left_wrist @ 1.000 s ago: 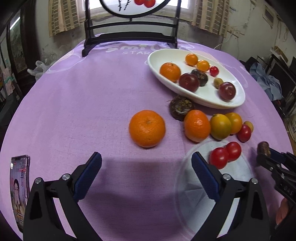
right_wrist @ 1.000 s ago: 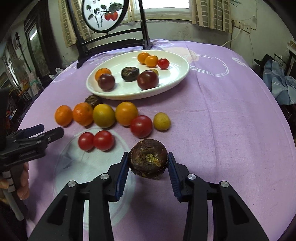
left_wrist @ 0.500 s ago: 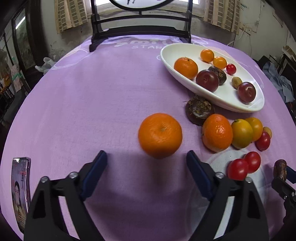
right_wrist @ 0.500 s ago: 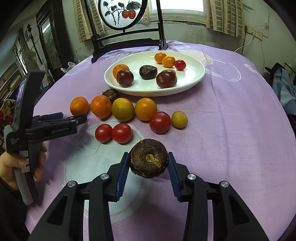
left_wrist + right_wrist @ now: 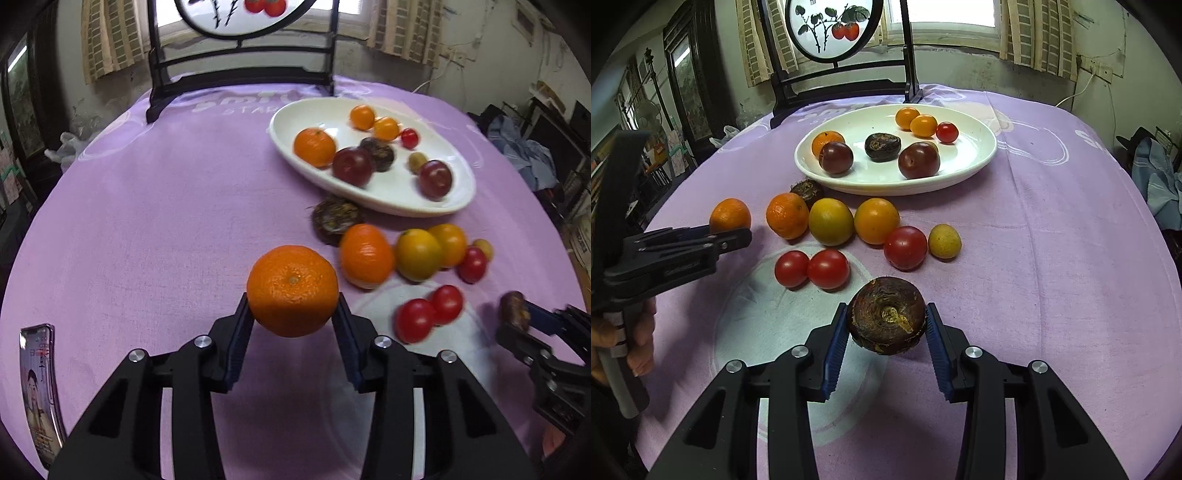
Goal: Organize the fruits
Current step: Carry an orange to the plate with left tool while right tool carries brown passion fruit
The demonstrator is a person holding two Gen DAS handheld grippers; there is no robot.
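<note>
Yellowish fruit (image 5: 417, 162) — perhaps half-hidden, blurred

A white oval ceramic plate (image 5: 975, 162) of fruit sits far on the purple-clothed round tabletop (image 5: 1052, 240). A row of loose round fruit (image 5: 830, 221) lies just near of it, two small red tomatoes (image 5: 812, 268) nearer. A dark wooden screen stand (image 5: 842, 83) stands beyond.
</note>
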